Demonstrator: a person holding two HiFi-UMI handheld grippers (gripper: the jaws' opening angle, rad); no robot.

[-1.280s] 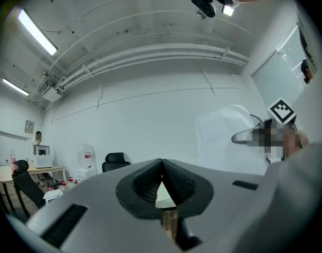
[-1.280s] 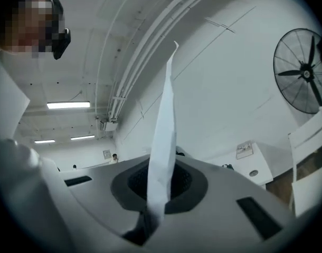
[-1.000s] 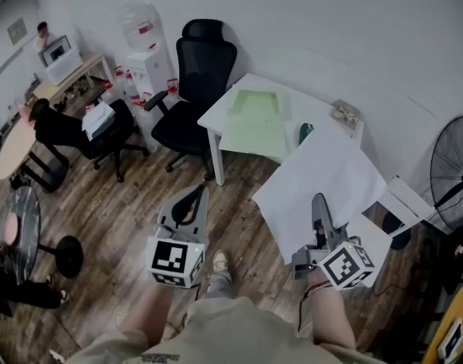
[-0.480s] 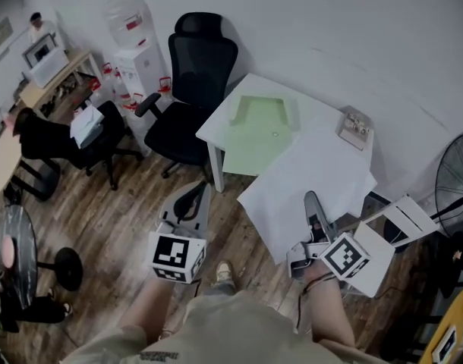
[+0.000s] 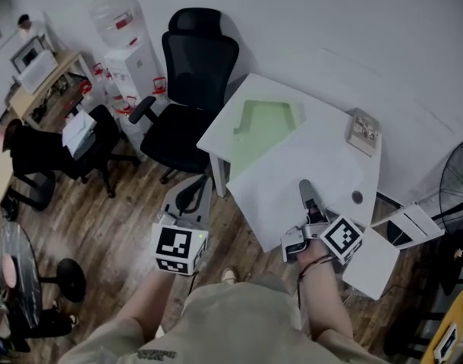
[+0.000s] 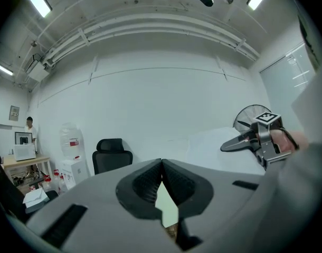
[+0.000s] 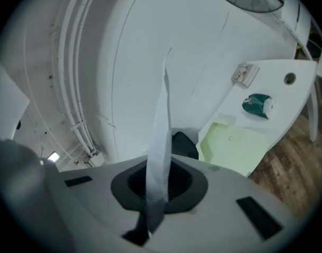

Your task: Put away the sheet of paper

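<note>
Sheet of paper [image 5: 292,177]: clamped edge-on in right gripper [image 5: 303,185] fingers. Carried within the last second from the frame's lower right to centre, now over the white table [image 5: 220,126], overlapping the green folder [image 5: 260,120]. Left gripper [image 5: 201,182]: fingers together, empty. Set-down likely next.

No readable text, no legible numbers

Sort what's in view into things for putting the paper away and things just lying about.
For the job: sheet of paper, right gripper shut on it, green folder (probably where it goes).
Lying about: office chair, water dispenser, fan, teal object.
</note>
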